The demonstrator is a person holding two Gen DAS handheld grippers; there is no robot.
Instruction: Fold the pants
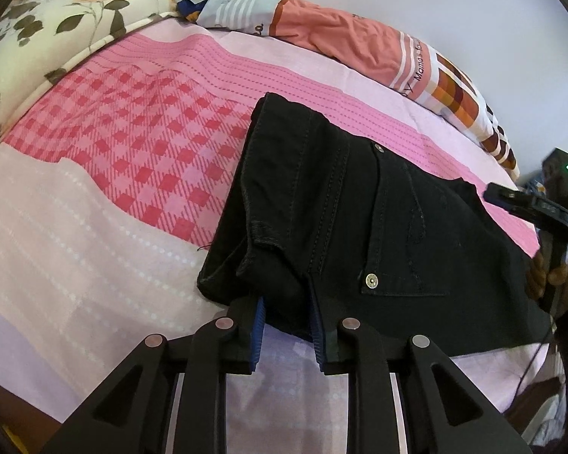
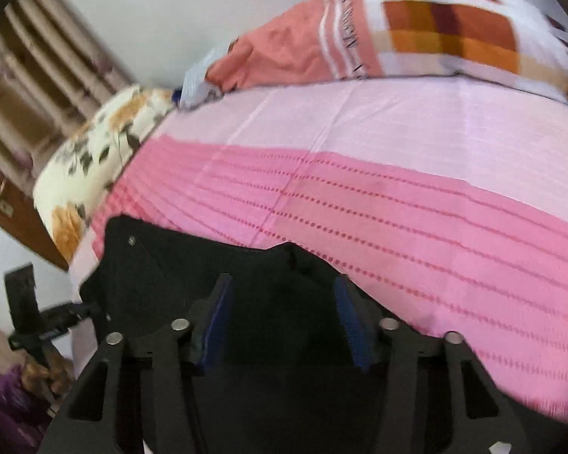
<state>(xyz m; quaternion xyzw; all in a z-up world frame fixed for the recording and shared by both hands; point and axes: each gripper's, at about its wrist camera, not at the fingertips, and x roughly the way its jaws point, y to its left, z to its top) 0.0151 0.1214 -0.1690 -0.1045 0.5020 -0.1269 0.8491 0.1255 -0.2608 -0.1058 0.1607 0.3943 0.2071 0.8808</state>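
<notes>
The black pants (image 1: 359, 219) lie folded into a compact bundle on the pink bed sheet (image 1: 113, 159), back pocket and rivets facing up. My left gripper (image 1: 286, 302) is open, its blue-padded fingers (image 1: 259, 321) straddling the near edge of the bundle. My right gripper (image 2: 284, 291) is open over the other side of the pants (image 2: 246, 265), its blue pads (image 2: 350, 317) wide apart with black cloth between them. The right gripper also shows at the right edge of the left wrist view (image 1: 534, 204).
A floral pillow (image 1: 56, 26) lies at the head of the bed. An orange and checked blanket (image 1: 378, 53) runs along the far edge by the wall. The left gripper shows low left in the right wrist view (image 2: 38, 314). A curtain (image 2: 38, 75) hangs behind.
</notes>
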